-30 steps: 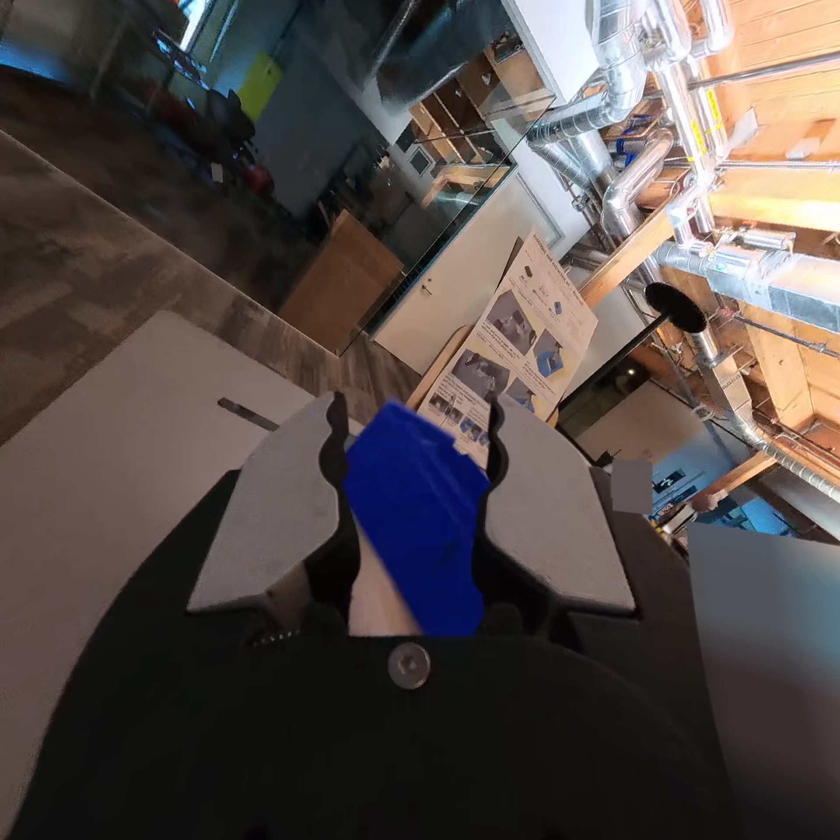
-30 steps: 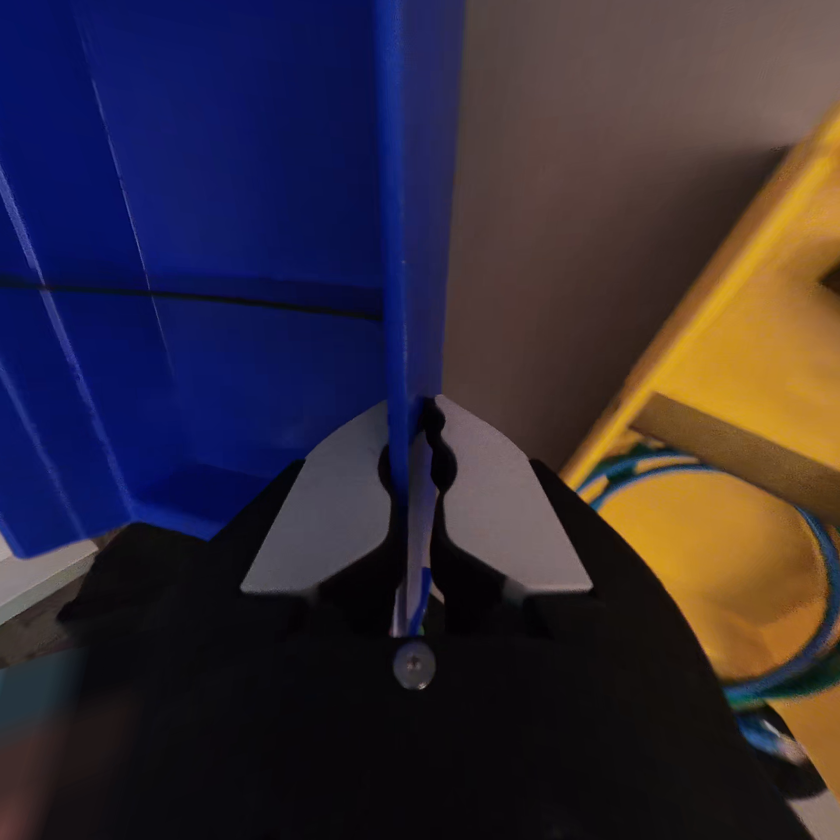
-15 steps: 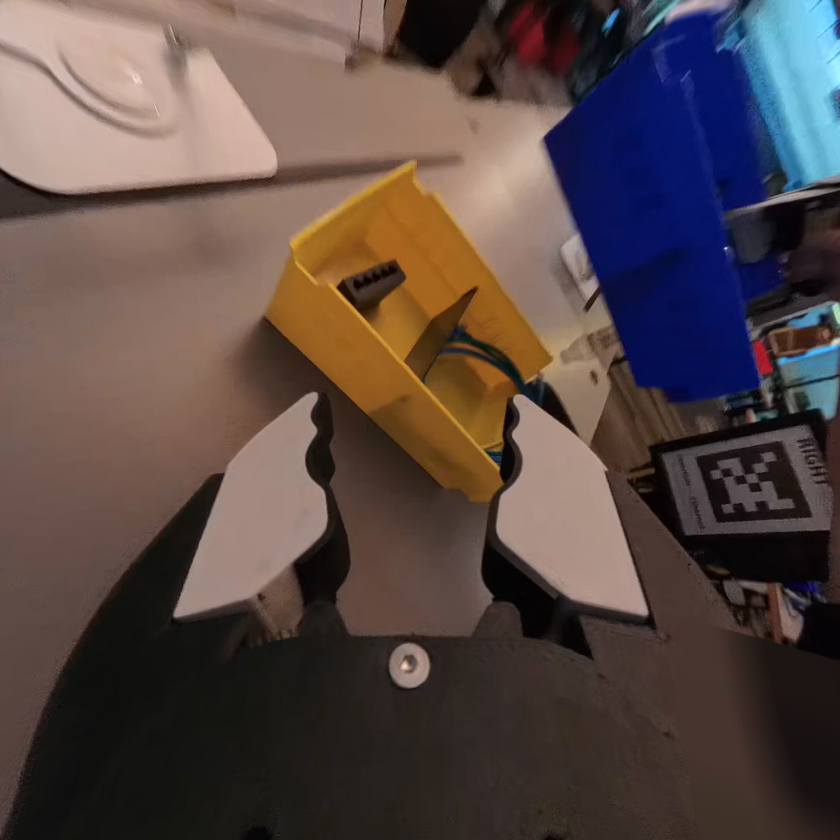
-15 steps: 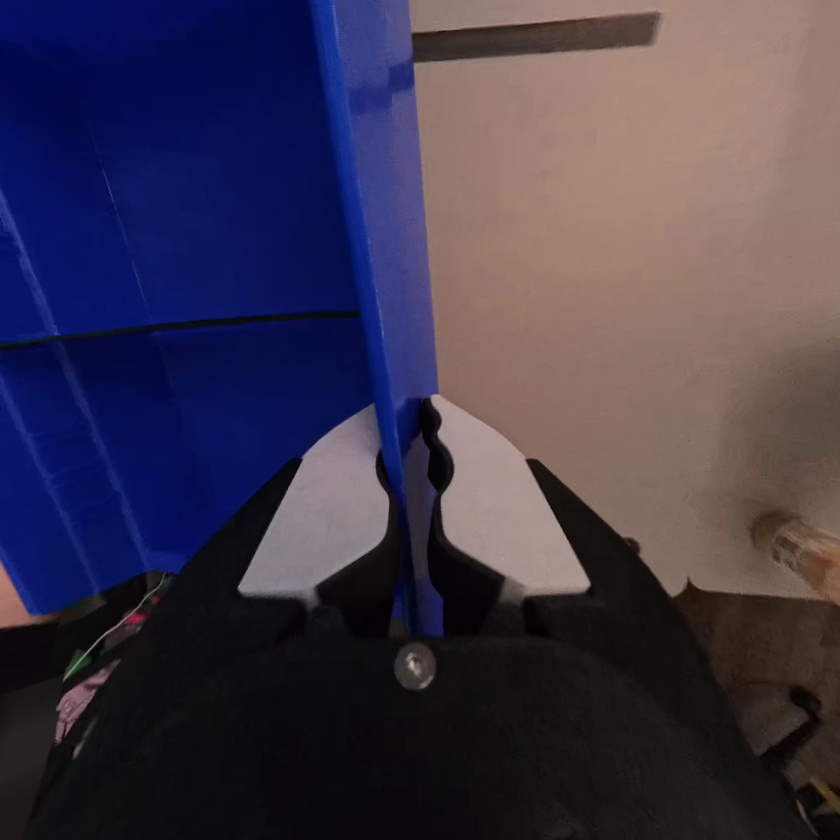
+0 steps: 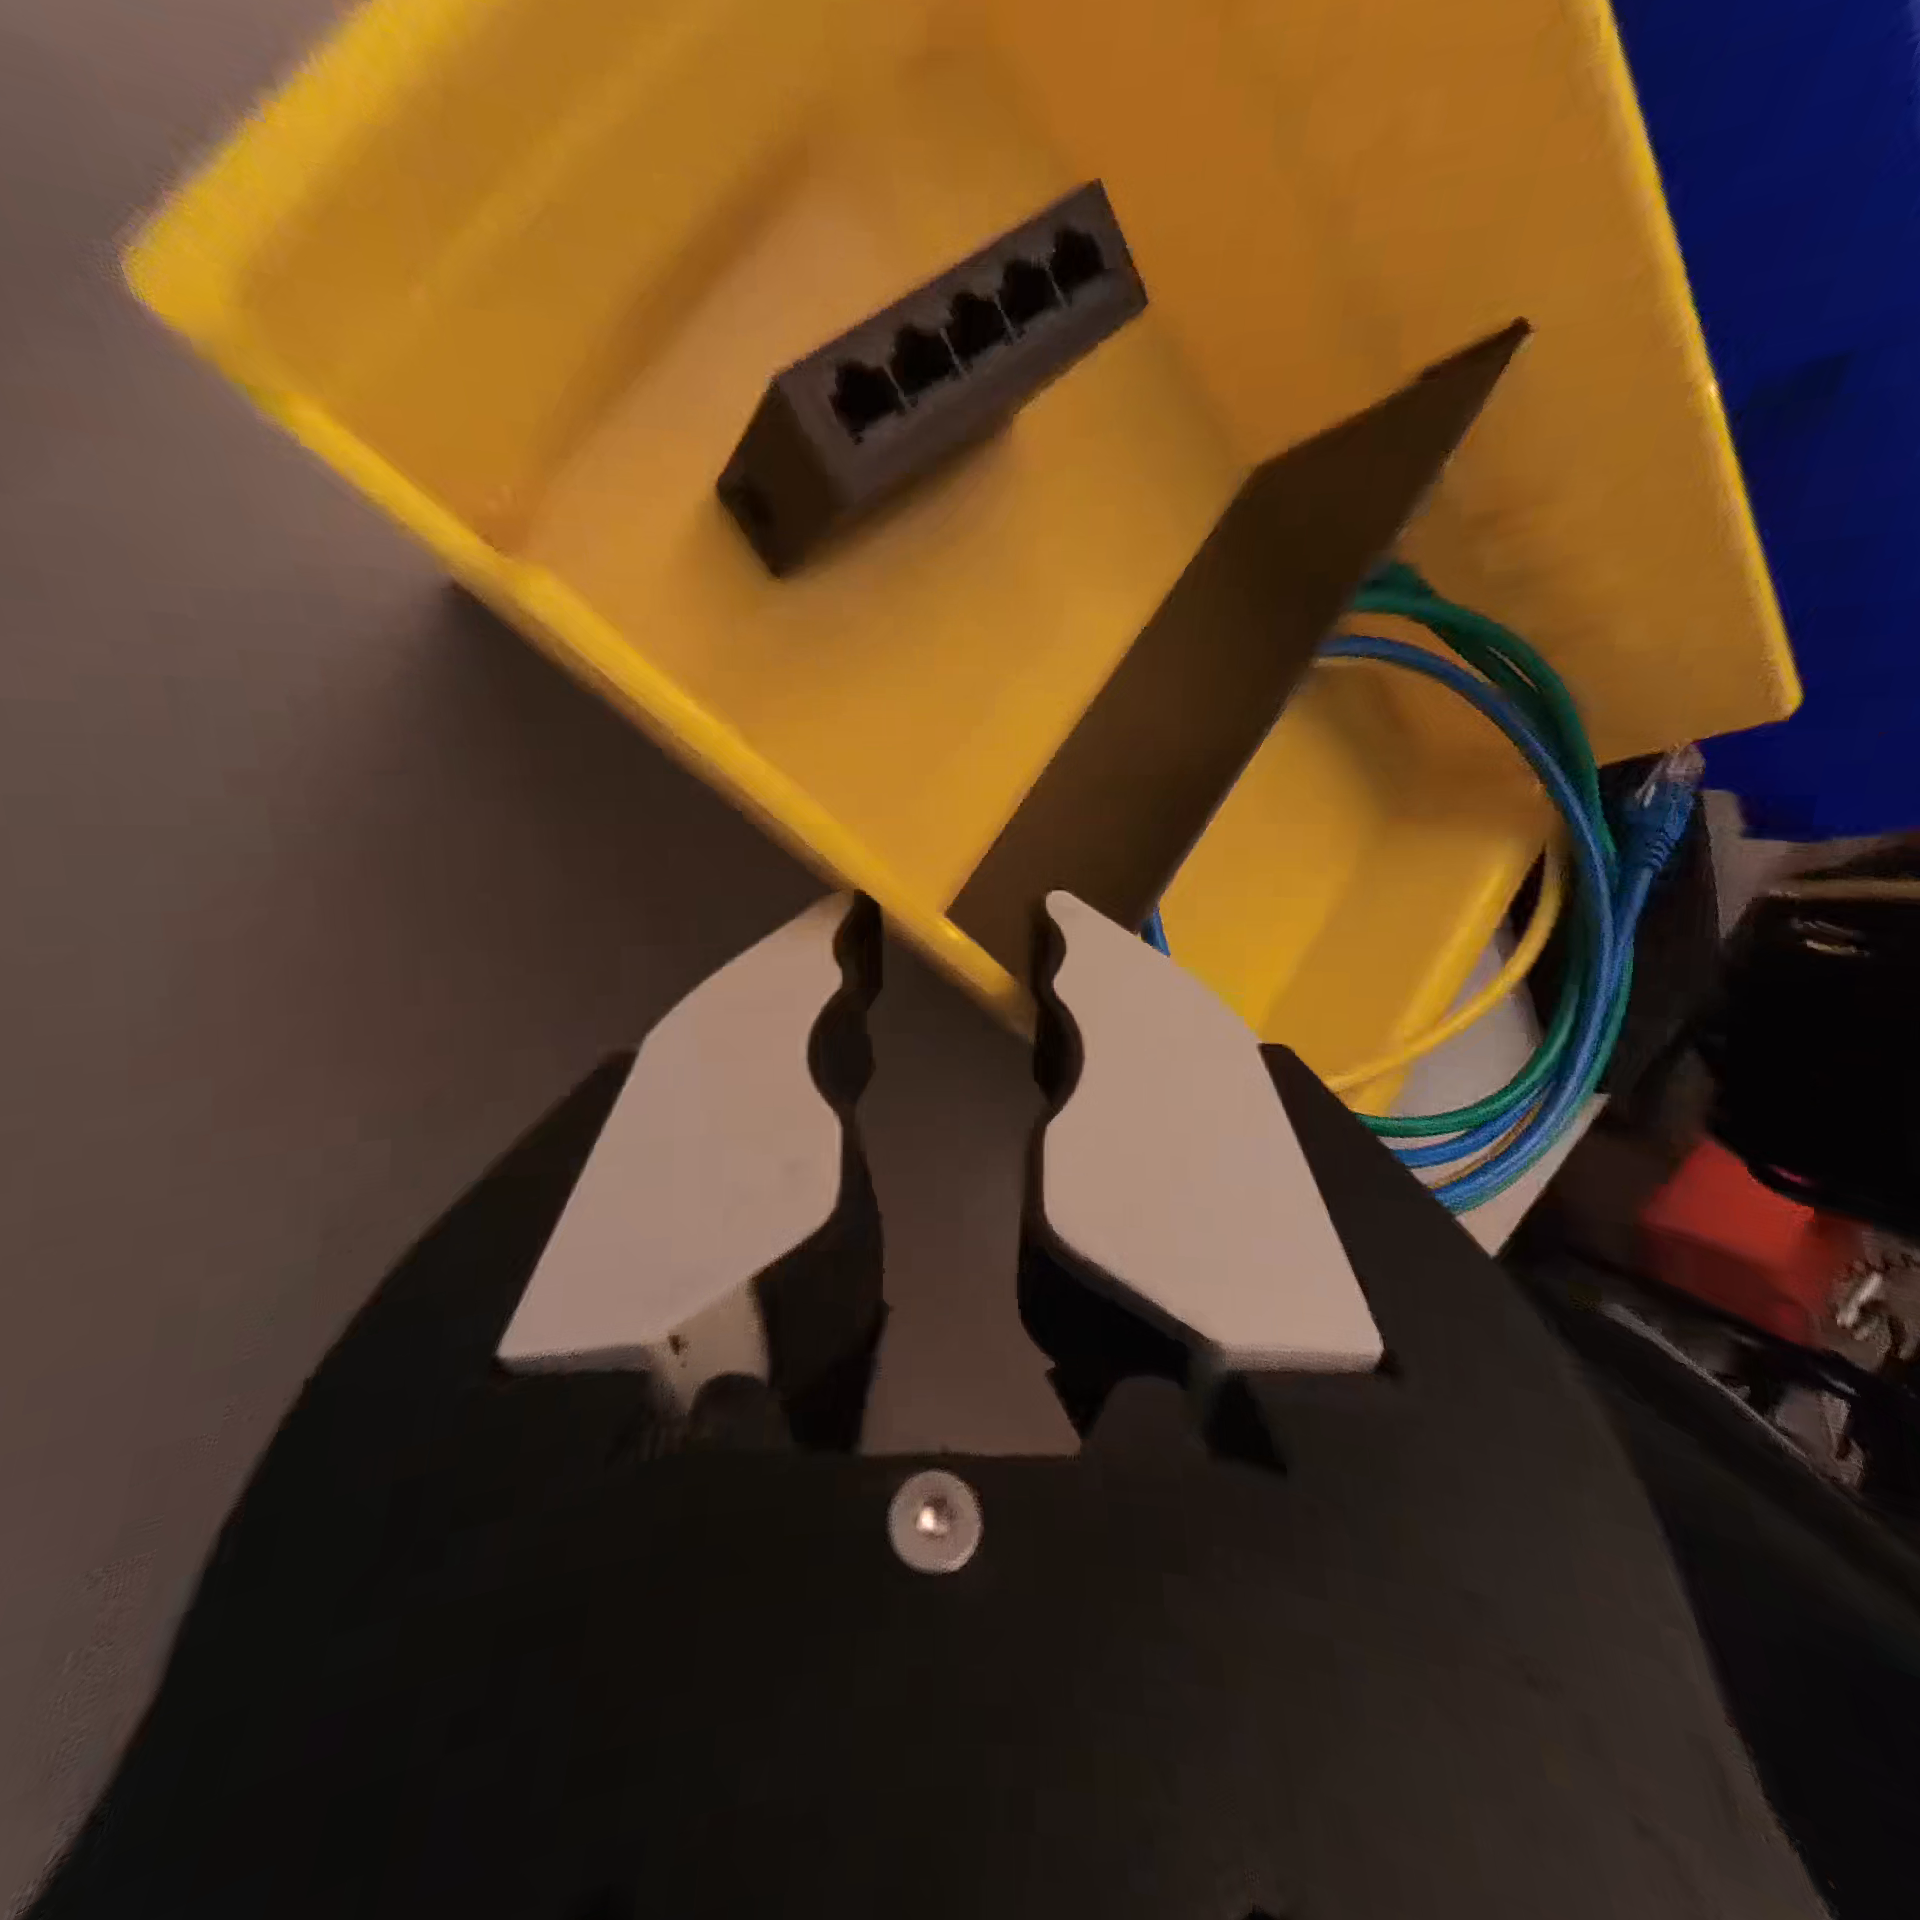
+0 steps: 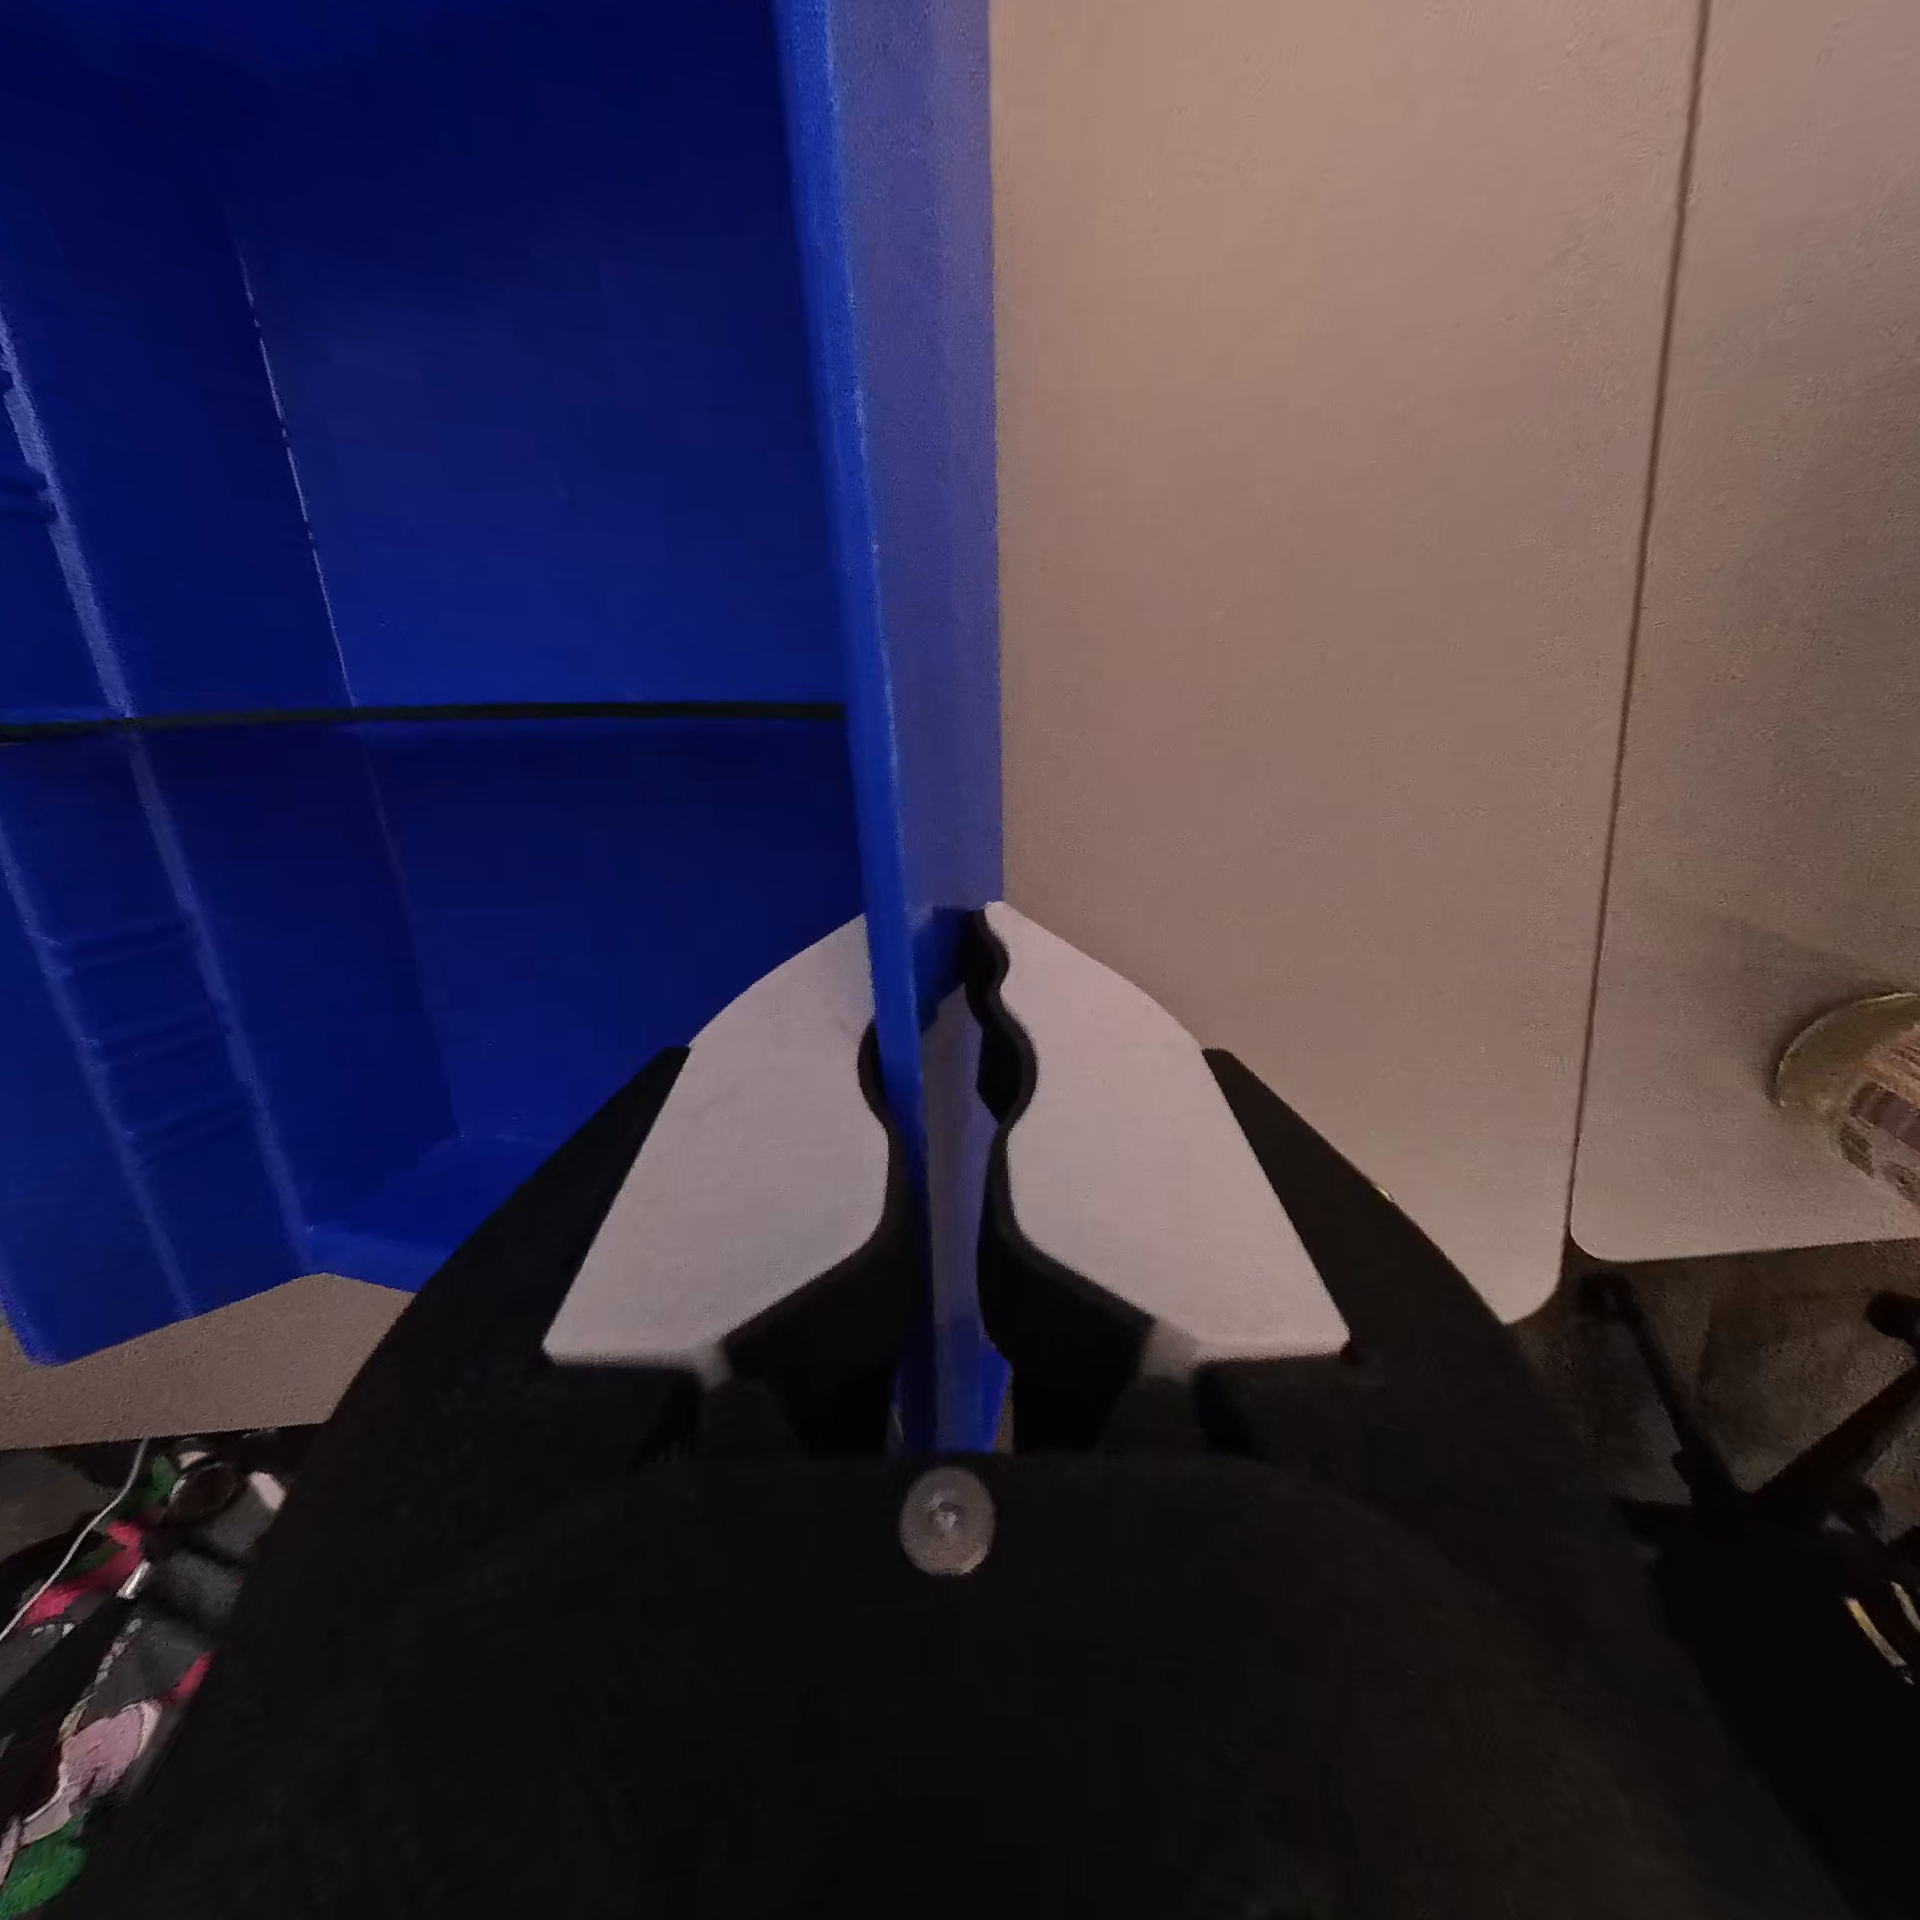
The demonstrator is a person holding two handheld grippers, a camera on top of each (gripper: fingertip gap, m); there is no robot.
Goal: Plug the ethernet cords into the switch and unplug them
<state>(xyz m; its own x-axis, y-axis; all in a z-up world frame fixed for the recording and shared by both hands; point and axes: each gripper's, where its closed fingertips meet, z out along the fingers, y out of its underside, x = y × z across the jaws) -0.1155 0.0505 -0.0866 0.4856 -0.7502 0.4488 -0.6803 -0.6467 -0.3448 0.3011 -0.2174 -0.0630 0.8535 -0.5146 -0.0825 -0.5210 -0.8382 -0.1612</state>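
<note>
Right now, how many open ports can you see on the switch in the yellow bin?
5, all in one row along the front face of the black switch, which lies in the yellow bin behind the dark divider. None has a cord plugged in. Other faces are hidden.

The left gripper (image 5: 951, 914), with two pale grey fingers on a black body, is seen with its jaws parted around the near rim of a yellow plastic bin (image 5: 644, 665). A black five-port network switch (image 5: 930, 390) is seen lying inside the bin, beside a dark divider panel (image 5: 1236, 644). Coiled blue, green and yellow ethernet cords (image 5: 1558, 935) are gathered behind the divider. A blue plastic bin (image 5: 1787, 312) is visible beyond, on the grey tabletop (image 5: 260, 831).
</note>
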